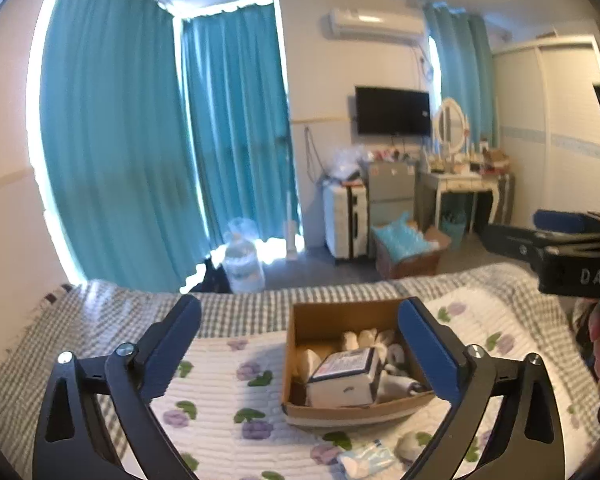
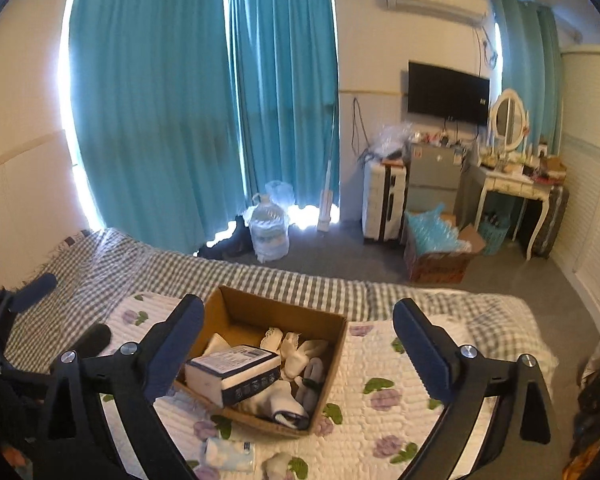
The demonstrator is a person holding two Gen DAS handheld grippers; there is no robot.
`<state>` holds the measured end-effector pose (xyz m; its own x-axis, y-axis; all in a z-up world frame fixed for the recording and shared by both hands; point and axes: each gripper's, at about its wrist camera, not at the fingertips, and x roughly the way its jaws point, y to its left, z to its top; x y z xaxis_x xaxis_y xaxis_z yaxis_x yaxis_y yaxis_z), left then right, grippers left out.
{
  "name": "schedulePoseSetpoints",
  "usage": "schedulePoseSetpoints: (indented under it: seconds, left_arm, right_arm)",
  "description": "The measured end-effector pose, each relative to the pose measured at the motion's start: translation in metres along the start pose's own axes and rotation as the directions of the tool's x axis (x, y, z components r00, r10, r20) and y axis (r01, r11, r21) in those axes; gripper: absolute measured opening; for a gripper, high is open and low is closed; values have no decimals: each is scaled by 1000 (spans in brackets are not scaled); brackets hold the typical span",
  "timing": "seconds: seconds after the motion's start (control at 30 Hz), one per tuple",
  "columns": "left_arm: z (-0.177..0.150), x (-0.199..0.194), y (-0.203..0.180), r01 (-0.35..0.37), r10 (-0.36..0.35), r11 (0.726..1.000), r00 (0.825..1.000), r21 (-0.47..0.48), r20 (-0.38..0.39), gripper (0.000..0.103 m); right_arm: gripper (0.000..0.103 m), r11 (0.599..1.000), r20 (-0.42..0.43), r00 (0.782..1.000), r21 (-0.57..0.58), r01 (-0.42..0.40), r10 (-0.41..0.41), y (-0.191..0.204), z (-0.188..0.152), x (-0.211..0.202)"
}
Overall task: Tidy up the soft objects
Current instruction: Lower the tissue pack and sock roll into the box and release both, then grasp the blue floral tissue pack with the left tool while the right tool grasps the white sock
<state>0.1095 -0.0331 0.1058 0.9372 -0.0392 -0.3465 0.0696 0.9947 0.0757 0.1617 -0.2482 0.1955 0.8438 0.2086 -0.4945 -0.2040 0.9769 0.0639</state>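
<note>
Here, cardboard box [image 2: 260, 364] of socks [image 2: 300, 354], jaws wide

tissue pack [image 1: 366, 461] cut by bottom edge | box [image 2: 332, 364] print unreadable | right gripper [image 1: 556, 240] partly off-frame

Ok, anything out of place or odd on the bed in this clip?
Two soft items lie loose on the floral quilt in front of the cardboard box: a small tissue pack and a balled white sock. Everything else soft sits inside the box. Nothing looks damaged.
</note>
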Motion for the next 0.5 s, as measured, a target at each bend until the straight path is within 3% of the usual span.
schedulePoseSetpoints:
  seconds: [0.03,0.2,0.5]
  left_arm:
    - [2,-9,2,-5,5,1000,1000,-6,11,103]
    - [-1,-41,8,-7,8,999,1000,-45,27,103]
    - [-43,-55,-4,-7,6,999,1000,-37,-22,103]
  right_arm:
    - [102,1000,10,1000,-11,6,-6,3,2,-13]
    - [103,999,42,999,-39,10,-8,15,-4,-59]
    - [103,995,30,999,-100,-14,17,32,-53,-89]
